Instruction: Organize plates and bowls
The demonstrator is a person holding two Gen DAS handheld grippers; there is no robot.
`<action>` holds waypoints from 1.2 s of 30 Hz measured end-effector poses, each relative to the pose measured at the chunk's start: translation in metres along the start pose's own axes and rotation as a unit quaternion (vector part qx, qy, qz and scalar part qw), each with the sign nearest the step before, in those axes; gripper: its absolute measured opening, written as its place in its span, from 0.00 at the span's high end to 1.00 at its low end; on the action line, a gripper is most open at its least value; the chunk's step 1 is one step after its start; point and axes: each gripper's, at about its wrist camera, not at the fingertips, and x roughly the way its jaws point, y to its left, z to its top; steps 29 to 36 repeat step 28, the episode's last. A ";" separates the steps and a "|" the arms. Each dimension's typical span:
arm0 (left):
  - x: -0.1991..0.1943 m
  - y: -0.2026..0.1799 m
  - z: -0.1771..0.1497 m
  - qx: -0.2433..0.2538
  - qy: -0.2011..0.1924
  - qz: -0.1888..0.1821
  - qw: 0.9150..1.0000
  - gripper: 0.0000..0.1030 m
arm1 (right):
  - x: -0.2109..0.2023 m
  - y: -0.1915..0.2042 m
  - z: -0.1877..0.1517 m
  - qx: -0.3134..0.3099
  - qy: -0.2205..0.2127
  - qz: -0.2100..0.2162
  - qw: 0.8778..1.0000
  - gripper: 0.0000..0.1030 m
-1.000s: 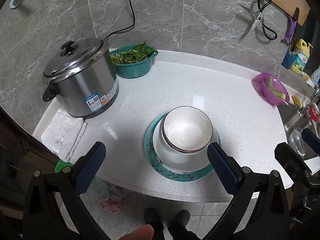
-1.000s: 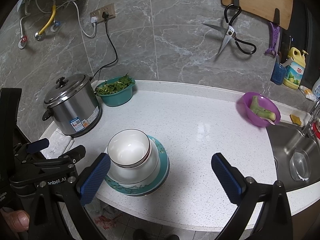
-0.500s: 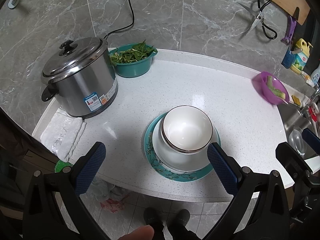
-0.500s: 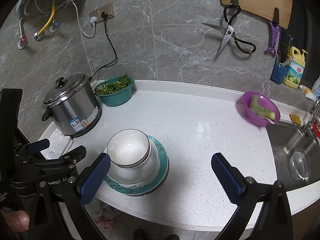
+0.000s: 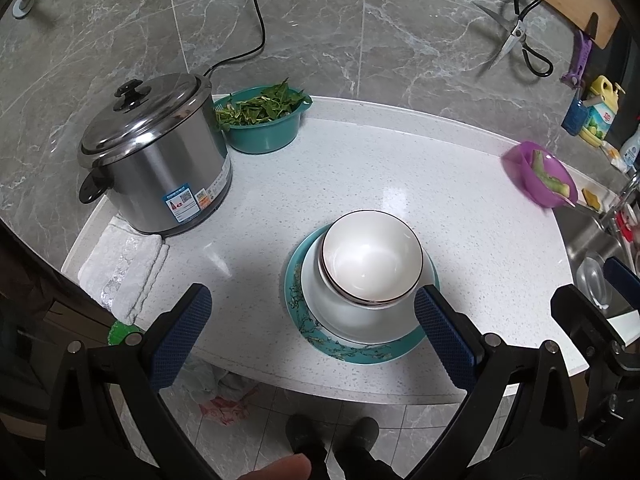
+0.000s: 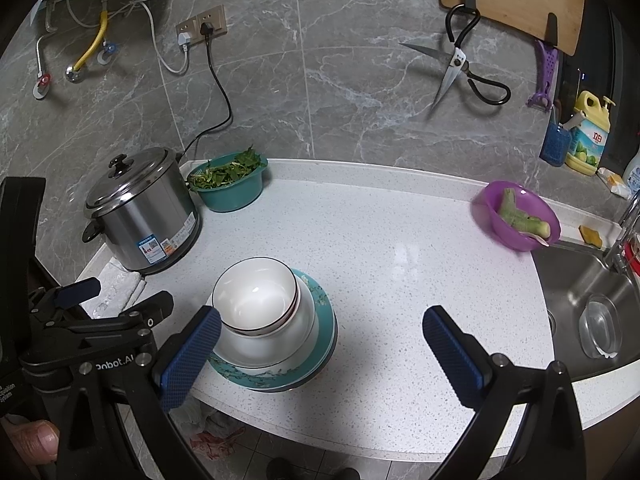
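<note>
Tabletop (image 5: 360, 184): stack sits near its front edge, our main worry. Any nudge from below-front could slide stack off. Rice cooker (image 5: 154, 156) well apart, no conflict. Teal plate (image 5: 352, 354) carries white plate (image 5: 360, 320), nested bowls (image 5: 372, 262) on top; bowls sit off-centre, so side knock tips them. Left claw (image 5: 310, 330) open, empty, right finger close to plate rim. Right claw (image 6: 320, 344) open, empty, left finger beside bowls.
</note>
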 end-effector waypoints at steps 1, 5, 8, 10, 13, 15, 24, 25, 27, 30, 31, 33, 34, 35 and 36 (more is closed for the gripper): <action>0.000 0.000 0.000 0.000 0.000 0.000 1.000 0.00 | 0.000 0.000 0.000 -0.001 0.000 0.000 1.000 0.00; 0.001 0.000 0.001 0.000 0.000 0.001 1.000 0.00 | 0.000 -0.001 0.000 -0.001 0.001 0.001 1.000 0.00; 0.001 0.000 0.001 0.001 0.001 0.000 1.000 0.00 | 0.000 -0.001 0.000 0.000 0.001 0.001 1.000 0.00; 0.002 -0.001 0.001 0.002 0.003 -0.002 1.000 0.00 | 0.000 -0.001 0.001 -0.001 0.001 0.001 1.000 0.00; 0.004 -0.001 0.001 0.004 0.003 -0.003 1.000 0.00 | 0.001 -0.001 0.000 0.000 0.002 0.000 1.000 0.00; 0.003 -0.001 0.000 0.005 0.002 -0.003 1.000 0.00 | 0.001 -0.002 -0.001 0.001 0.002 0.000 1.000 0.00; 0.004 -0.001 -0.001 0.007 0.000 -0.001 1.000 0.00 | 0.002 -0.001 -0.004 0.004 0.005 -0.002 1.000 0.00; 0.003 -0.001 -0.002 0.007 -0.001 -0.003 1.000 0.00 | 0.002 -0.002 -0.004 0.004 0.005 -0.003 1.000 0.00; 0.004 0.000 -0.002 0.006 0.000 -0.003 1.000 0.00 | 0.002 -0.002 -0.004 0.006 0.005 -0.001 1.000 0.00; 0.004 0.000 -0.003 0.006 0.001 -0.005 1.000 0.00 | 0.003 -0.001 -0.004 0.006 0.005 -0.001 1.000 0.00; 0.004 0.000 -0.003 0.006 0.001 -0.005 1.000 0.00 | 0.003 -0.001 -0.004 0.006 0.005 -0.001 1.000 0.00; 0.004 0.000 -0.003 0.006 0.001 -0.005 1.000 0.00 | 0.003 -0.001 -0.004 0.006 0.005 -0.001 1.000 0.00; 0.004 0.000 -0.003 0.006 0.001 -0.005 1.000 0.00 | 0.003 -0.001 -0.004 0.006 0.005 -0.001 1.000 0.00; 0.004 0.000 -0.003 0.006 0.001 -0.005 1.000 0.00 | 0.003 -0.001 -0.004 0.006 0.005 -0.001 1.000 0.00; 0.004 0.000 -0.003 0.006 0.001 -0.005 1.000 0.00 | 0.003 -0.001 -0.004 0.006 0.005 -0.001 1.000 0.00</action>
